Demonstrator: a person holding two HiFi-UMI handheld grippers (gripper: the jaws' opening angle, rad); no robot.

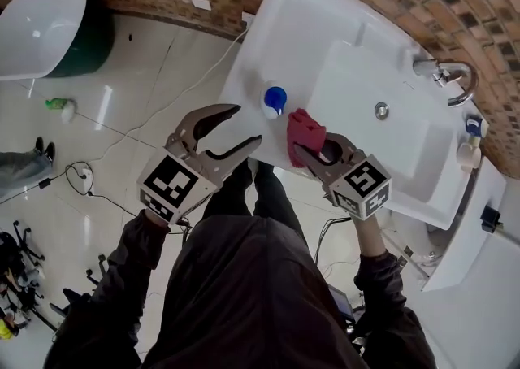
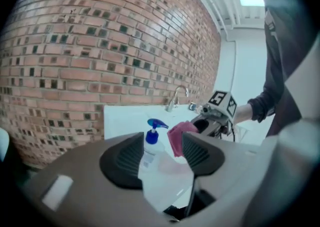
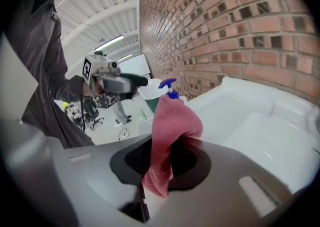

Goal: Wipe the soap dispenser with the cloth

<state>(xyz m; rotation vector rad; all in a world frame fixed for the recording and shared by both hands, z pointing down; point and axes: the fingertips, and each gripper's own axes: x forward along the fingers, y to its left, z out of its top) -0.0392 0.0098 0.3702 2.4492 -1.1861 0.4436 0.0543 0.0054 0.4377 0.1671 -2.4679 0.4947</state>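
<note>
Soap dispenser [image 1: 275,102], a pale bottle with a blue pump head, stood upright on the flat ledge of the white sink [image 1: 357,75] beside its basin, while the pinkish-red cloth [image 1: 304,133], bunched and pinched in the right gripper [image 1: 312,150], hung over the sink's near edge just beside the dispenser, a slight gap between them.

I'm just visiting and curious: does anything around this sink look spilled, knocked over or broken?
Nothing stands out. The soap dispenser stands upright on the sink rim, and the cloth is pinched in the right gripper, not dropped.

Right gripper [image 1: 312,153] holds cloth [image 1: 303,129] beside soap dispenser [image 1: 275,102].
</note>
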